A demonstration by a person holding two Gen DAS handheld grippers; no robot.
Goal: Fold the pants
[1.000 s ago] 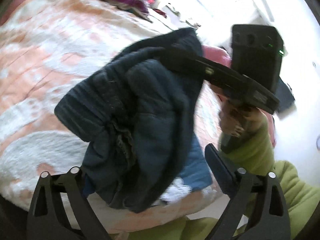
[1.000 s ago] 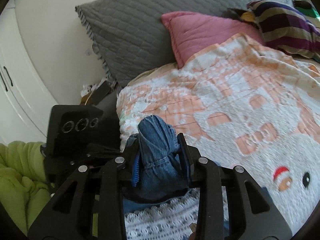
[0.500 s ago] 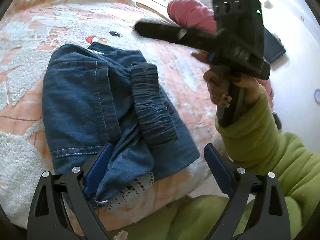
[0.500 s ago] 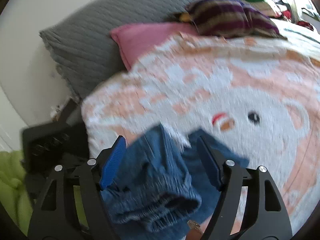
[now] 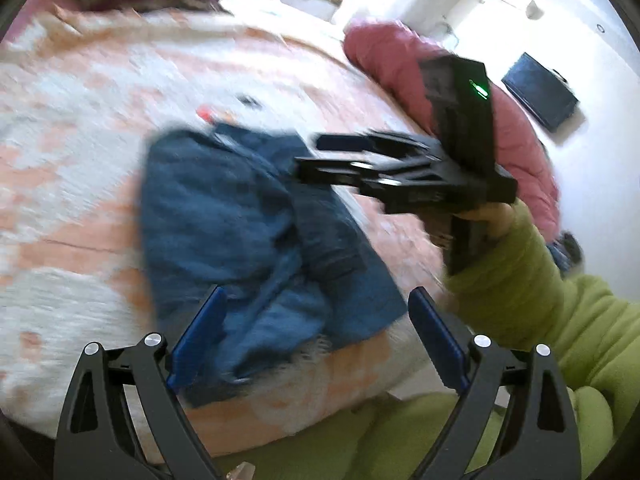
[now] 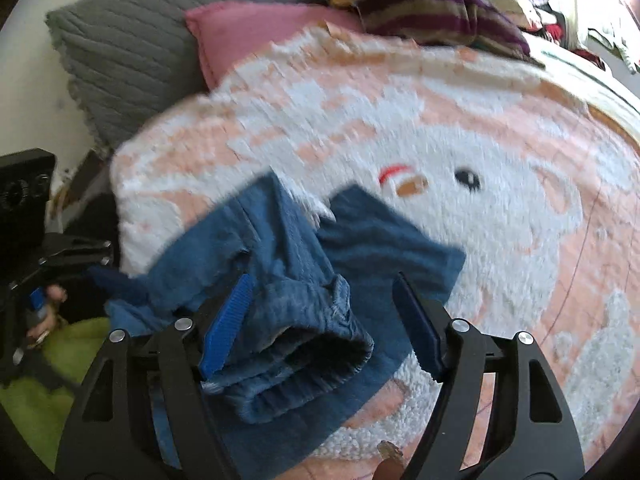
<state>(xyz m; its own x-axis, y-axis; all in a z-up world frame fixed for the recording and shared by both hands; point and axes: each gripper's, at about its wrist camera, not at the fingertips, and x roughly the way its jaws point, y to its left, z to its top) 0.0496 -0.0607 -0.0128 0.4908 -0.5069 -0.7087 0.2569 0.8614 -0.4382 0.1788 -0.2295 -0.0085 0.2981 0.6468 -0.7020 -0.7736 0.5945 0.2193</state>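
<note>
Both of your grippers stand spread over the bed. Your right gripper (image 6: 324, 320) has its ribbed blue pads (image 6: 226, 322) wide apart, the rolled elastic waistband of the denim pants (image 6: 304, 280) lying loose between them, unpinched. Your left gripper (image 5: 316, 332) is likewise wide, the rumpled pants just ahead of it on the fluffy peach-and-white blanket (image 6: 480, 128). Beyond lie a pink pillow (image 6: 248, 36) and a quilted grey one (image 6: 132, 40).

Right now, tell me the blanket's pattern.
The blanket is peach and white with a cartoon face; clearest in the right wrist view.
</note>
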